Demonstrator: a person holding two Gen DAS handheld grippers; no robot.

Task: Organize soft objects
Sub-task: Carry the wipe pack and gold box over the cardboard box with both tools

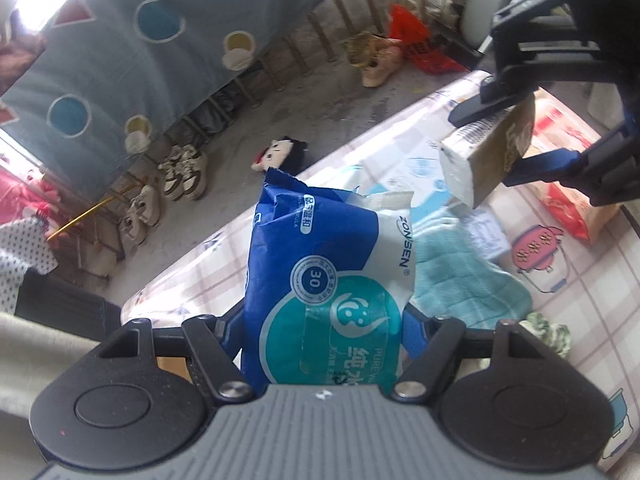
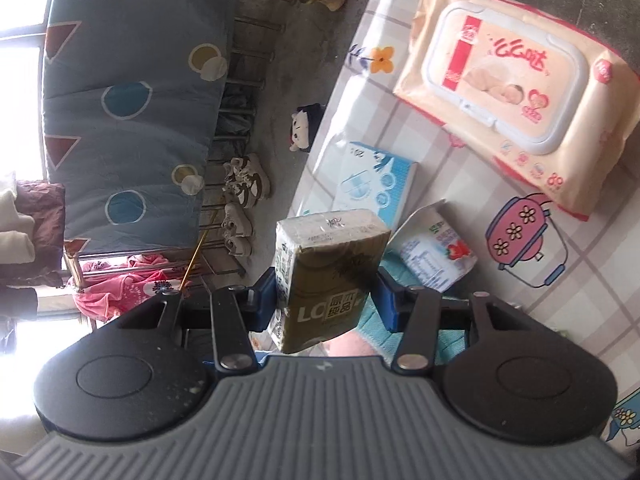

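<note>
My left gripper point(image 1: 324, 320) has its jaws spread wide and clamped on a blue-and-white wet-wipe pack point(image 1: 320, 276), a soft, creased pouch with a teal round emblem, held clear above the teal towel point(image 1: 460, 276) on the patterned table point(image 1: 580, 320). My right gripper point(image 2: 324, 304) is about half open and pinches an olive-gold tissue pack point(image 2: 320, 280), a squared block with a white printed end, also raised above the towel. Beyond the towel lie a peach baby-wipe pack point(image 2: 512, 92), a blue-white tissue pack point(image 2: 368, 184) and a small strawberry-print pack point(image 2: 436, 252).
</note>
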